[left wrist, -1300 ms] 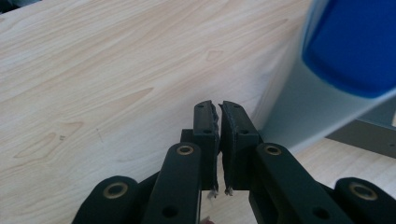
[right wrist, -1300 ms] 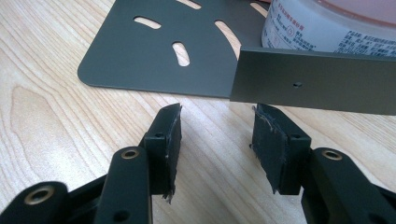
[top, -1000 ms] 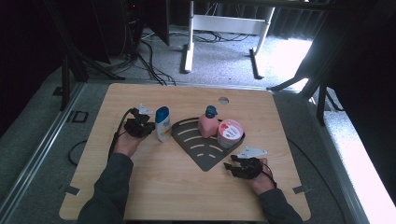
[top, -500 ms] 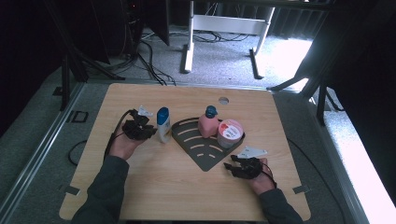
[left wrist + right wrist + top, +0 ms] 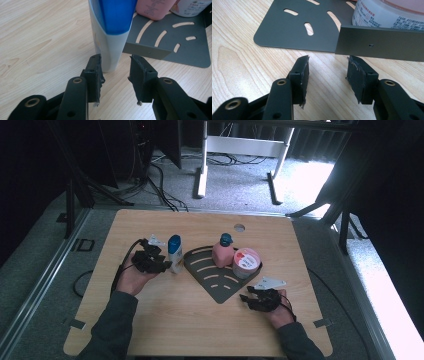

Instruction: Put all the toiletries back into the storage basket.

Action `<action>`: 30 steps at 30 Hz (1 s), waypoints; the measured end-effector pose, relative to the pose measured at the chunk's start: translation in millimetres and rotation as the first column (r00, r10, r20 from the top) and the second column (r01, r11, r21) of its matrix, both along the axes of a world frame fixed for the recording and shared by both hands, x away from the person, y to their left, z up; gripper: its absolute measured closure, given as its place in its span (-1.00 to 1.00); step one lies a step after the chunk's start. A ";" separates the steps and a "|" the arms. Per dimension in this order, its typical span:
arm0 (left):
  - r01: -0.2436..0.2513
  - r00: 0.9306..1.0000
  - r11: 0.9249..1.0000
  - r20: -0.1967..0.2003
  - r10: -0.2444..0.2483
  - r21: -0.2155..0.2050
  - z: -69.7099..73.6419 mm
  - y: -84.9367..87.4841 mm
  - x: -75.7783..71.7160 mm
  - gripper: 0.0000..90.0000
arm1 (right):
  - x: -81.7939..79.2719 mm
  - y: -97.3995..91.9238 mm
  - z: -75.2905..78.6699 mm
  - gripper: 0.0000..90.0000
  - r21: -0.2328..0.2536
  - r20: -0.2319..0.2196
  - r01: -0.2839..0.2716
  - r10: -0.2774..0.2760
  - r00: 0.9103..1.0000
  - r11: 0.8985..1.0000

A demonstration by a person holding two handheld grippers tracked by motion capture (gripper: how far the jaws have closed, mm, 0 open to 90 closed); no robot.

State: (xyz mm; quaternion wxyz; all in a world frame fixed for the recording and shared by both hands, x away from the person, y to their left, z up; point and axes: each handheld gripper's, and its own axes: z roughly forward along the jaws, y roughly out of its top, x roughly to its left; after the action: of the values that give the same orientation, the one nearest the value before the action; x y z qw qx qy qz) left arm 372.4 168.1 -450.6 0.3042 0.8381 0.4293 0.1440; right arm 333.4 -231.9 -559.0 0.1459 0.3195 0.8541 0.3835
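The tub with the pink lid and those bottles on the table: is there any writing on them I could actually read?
White tub: small print and a round red mark on its side, too small and blurred to read.
Pink bottle: no legible text.
Blue and white bottle: no legible text on the side shown.
Grey slotted tray: no markings.
So nothing can be quoted.

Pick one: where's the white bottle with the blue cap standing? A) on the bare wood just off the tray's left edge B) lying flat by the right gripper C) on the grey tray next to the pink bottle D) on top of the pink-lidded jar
A: the white bottle stands upright on the table, outside the grey tray.
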 end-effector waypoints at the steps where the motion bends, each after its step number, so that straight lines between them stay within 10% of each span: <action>1: -0.004 1.000 1.000 -0.001 0.004 0.003 1.2 -1.0 0.5 0.35 | 0.0 0.0 0.0 0.15 0.000 0.000 0.000 0.000 1.000 1.000; 30: -0.038 0.998 0.994 -0.036 0.042 0.104 7.3 -13.9 19.5 0.29 | 0.1 0.0 0.0 0.14 0.000 0.000 -0.002 0.002 1.000 1.000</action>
State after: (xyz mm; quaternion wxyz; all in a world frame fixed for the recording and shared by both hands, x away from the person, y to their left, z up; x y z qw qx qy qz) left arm 391.9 154.2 -443.2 0.2494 0.8466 0.4436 0.1557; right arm 333.4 -231.9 -559.0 0.1455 0.3187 0.8544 0.3837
